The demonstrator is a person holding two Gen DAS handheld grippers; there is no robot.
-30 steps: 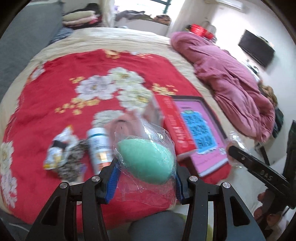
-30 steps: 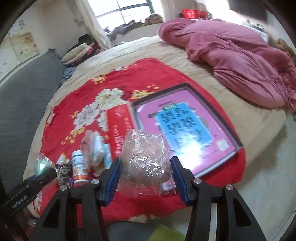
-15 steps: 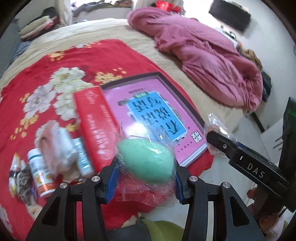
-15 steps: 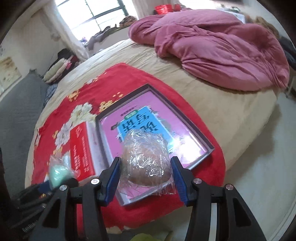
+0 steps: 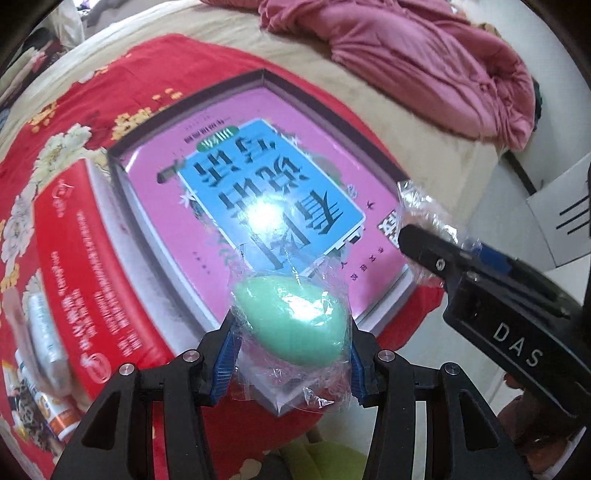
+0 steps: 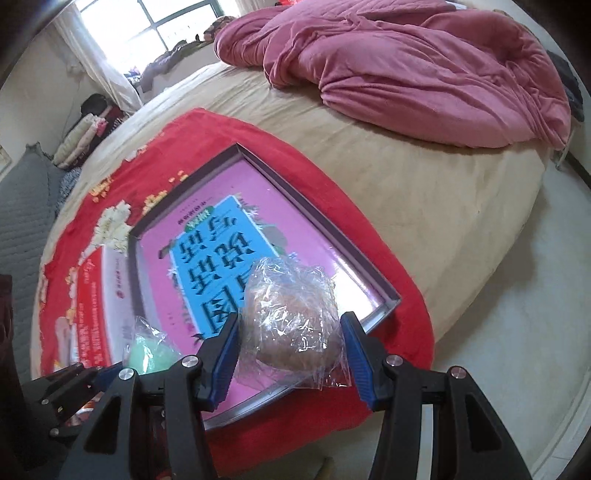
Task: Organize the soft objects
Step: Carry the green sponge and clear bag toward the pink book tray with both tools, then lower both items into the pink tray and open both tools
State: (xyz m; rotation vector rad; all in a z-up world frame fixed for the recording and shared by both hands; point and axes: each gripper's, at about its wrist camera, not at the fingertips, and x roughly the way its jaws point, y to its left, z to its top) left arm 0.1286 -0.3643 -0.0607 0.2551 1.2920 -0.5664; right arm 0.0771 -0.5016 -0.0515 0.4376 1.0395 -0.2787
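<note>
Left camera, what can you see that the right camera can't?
Only the left view shows the bottles lying left of the red box. Only the right view shows the window and the folded clothes. Both show the pink tray, the pink quilt, the green egg held by the left gripper, and the brown lump held by the right gripper.

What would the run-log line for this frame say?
left gripper: shut on green sponge | right gripper: shut on brown sponge | both above pink tray | phase: carrying
</note>
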